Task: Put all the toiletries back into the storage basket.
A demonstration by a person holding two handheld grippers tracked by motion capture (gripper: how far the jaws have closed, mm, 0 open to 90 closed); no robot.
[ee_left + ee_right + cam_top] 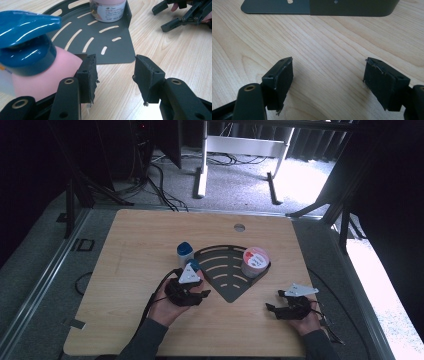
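Observation:
My left gripper [196, 272] [115, 62] hovers at the left edge of a dark slotted fan-shaped tray [225, 275] [112, 47]; its jaws stand open with only bare table between them. A pink bottle with a blue cap [32, 50] [194, 265] stands right against the outer side of its left jaw, outside the gap. A tub with a pink-and-white lid [255, 261] [107, 10] sits at the tray's right corner. My right gripper [276, 300] [328, 72] [175, 15] rests low over the wood to the right of the tray, open and holding nothing.
A white bottle with a blue cap [185, 251] stands just left of the tray. The tray's raised wall [352, 7] lies ahead of the right gripper. A round cable hole [239, 227] is near the table's far edge.

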